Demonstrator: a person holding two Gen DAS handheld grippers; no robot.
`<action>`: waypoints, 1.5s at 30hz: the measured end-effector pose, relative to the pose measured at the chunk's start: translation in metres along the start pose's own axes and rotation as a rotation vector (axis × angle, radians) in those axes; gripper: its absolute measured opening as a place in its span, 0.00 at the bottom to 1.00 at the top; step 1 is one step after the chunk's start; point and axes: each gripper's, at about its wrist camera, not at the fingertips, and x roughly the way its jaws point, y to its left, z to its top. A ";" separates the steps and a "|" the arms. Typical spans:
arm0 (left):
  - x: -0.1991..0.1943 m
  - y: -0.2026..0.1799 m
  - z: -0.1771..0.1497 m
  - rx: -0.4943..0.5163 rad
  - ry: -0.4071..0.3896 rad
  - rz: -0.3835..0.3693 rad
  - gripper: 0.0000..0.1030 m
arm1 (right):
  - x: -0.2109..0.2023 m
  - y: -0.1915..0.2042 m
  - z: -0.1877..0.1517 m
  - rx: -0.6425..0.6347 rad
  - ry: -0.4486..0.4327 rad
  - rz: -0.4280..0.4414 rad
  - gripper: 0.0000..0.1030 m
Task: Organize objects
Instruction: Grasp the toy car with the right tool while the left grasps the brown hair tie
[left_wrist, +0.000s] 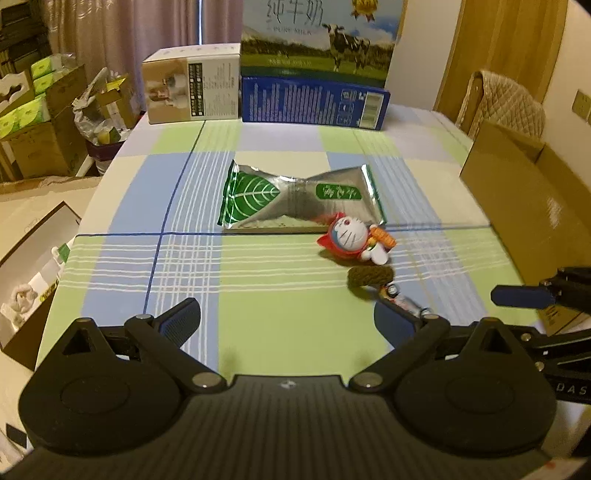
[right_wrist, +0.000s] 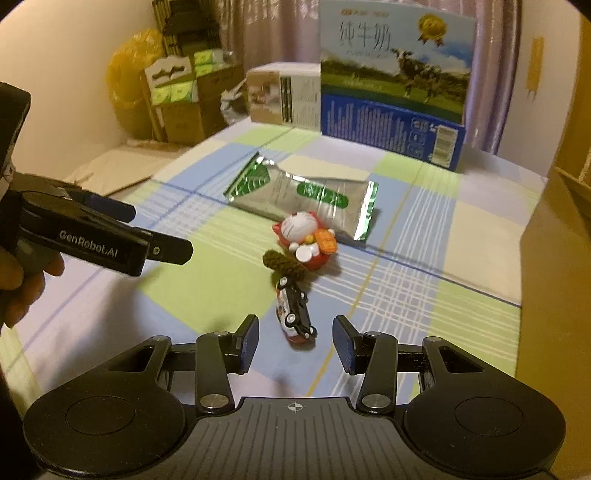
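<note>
A silver and green foil pouch (left_wrist: 299, 197) (right_wrist: 306, 197) lies mid-table. A red and white cat figurine (left_wrist: 354, 238) (right_wrist: 304, 240) lies at its near corner, a brown knitted piece (left_wrist: 369, 277) (right_wrist: 284, 264) beside it. A small black and white toy car (right_wrist: 295, 314) (left_wrist: 404, 302) lies on its side. My right gripper (right_wrist: 295, 341) is open, its fingers either side of the car's near end, not touching. My left gripper (left_wrist: 288, 321) is open and empty over the green check.
A checked cloth covers the table (left_wrist: 258, 280). A milk carton box (left_wrist: 317, 33) on a blue box (left_wrist: 314, 101) and a beige box (left_wrist: 192, 88) stand at the back. An open cardboard box (left_wrist: 528, 206) (right_wrist: 554, 240) stands on the right. Cartons crowd the floor at left.
</note>
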 end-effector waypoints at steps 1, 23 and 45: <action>0.005 0.000 -0.001 0.016 0.004 -0.001 0.96 | 0.005 -0.001 0.000 -0.001 0.006 0.003 0.41; 0.046 0.013 -0.013 -0.038 0.041 -0.053 0.96 | 0.074 -0.002 0.003 -0.072 0.062 0.014 0.27; 0.057 -0.030 -0.007 0.114 0.010 -0.147 0.91 | 0.033 -0.050 0.000 0.143 0.033 -0.147 0.22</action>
